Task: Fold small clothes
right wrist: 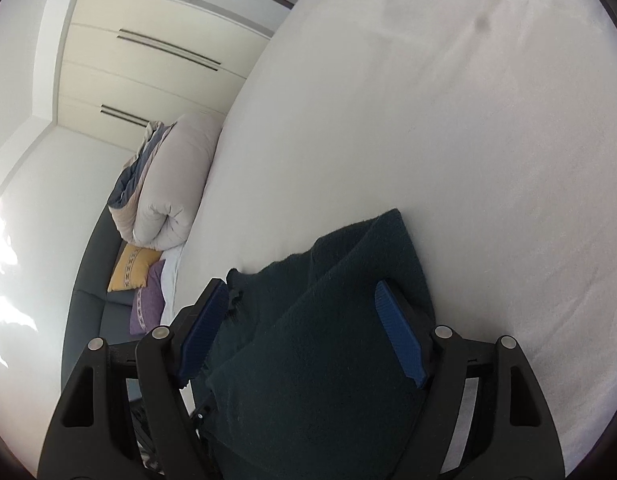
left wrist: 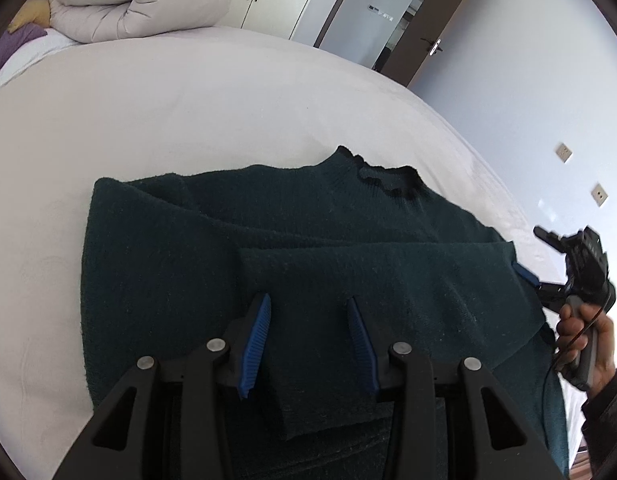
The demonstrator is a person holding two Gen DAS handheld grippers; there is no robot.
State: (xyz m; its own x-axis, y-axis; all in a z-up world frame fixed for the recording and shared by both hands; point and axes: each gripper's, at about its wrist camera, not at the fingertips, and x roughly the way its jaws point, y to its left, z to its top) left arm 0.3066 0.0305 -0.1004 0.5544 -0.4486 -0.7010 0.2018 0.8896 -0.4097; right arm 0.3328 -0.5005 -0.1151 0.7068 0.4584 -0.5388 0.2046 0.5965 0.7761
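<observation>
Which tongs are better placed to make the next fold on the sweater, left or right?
Probably left. The left tongs sit open over the folded-in sleeve end, mid-sweater, with the whole garment ahead. The right tongs are open too, but off at the sweater's side edge by the collar.

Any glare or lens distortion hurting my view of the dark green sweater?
Right wrist view: blown-out sunlight on the wall at far left, away from the dark green knitted sweater. Left wrist view: even light, no glare; fisheye bows the white bed; sweater folds barely readable.

A white bed (left wrist: pixel 188 120) carries a dark green sweater (left wrist: pixel 268 232), a rolled duvet (left wrist: pixel 140 0) and pillows (right wrist: pixel 134 266).
</observation>
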